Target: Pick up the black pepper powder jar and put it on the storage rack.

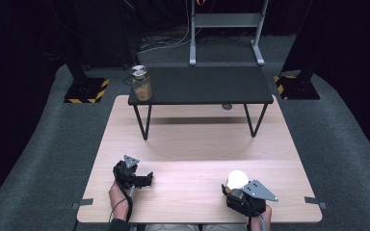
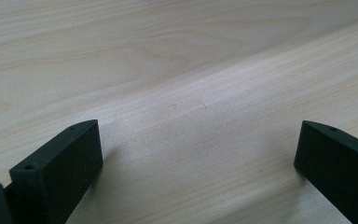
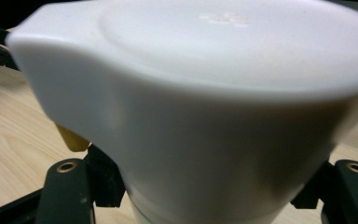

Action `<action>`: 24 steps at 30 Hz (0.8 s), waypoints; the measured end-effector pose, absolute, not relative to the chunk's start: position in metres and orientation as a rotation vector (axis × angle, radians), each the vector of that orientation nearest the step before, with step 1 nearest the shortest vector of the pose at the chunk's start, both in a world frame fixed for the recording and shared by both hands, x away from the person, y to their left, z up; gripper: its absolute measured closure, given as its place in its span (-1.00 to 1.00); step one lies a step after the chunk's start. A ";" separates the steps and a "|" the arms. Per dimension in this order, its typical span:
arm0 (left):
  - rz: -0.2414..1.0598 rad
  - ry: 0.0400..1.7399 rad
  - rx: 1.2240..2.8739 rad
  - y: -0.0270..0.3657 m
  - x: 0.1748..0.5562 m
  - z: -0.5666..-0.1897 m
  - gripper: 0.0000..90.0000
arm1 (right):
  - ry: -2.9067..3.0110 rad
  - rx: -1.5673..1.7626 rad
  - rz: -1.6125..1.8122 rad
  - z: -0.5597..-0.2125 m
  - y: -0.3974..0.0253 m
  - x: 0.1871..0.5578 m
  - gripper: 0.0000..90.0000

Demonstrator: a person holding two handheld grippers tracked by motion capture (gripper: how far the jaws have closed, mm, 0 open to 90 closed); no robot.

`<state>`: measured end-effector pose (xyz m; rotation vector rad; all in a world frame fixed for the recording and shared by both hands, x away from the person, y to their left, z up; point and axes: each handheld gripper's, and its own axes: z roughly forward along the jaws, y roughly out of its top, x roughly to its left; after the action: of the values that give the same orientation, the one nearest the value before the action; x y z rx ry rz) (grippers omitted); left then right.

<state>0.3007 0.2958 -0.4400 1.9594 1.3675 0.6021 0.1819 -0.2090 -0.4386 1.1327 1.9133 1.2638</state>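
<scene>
- High view: the right gripper [image 1: 241, 191] pinches a white lidded cup [image 1: 236, 179] near the front edge of the wooden table [image 1: 197, 144], well in front of the black shelf [image 1: 200, 85] that stands on the table's far half. The left gripper [image 1: 139, 179] hovers empty, also well in front of the shelf. A jar [image 1: 141, 83] with a silver lid sits at the shelf's left end. Beyond the shelf lie grey carpet, a metal stand, cables and dark drapes.
- Left gripper view: jaws spread wide, with bare pale wood grain [image 2: 182, 84] between them (nothing held).
- Right gripper view: the white lidded cup [image 3: 205, 93] looms close and the jaws clasp its narrower lower body. The cup flares upward, so I judge that a loose squeeze could let it tilt or slip; a hard squeeze might pop the lid. Lifted towards the shelf, it might catch the shelf edge.
</scene>
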 end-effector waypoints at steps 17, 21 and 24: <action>0.605 1.366 1.960 0.296 0.300 -0.440 -0.99 | 1.879 1.190 1.235 -0.429 -0.223 0.183 -0.34; 0.604 1.366 1.960 0.296 0.301 -0.440 -0.99 | 1.869 1.199 1.231 -0.426 -0.226 0.184 -0.34; 0.603 1.367 1.959 0.296 0.301 -0.440 -0.99 | 1.867 1.200 1.226 -0.423 -0.228 0.186 -0.34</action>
<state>0.3006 0.2957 -0.4401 1.9592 1.3671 0.6026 0.1859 -0.2278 -0.4228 1.2002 1.8670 1.2260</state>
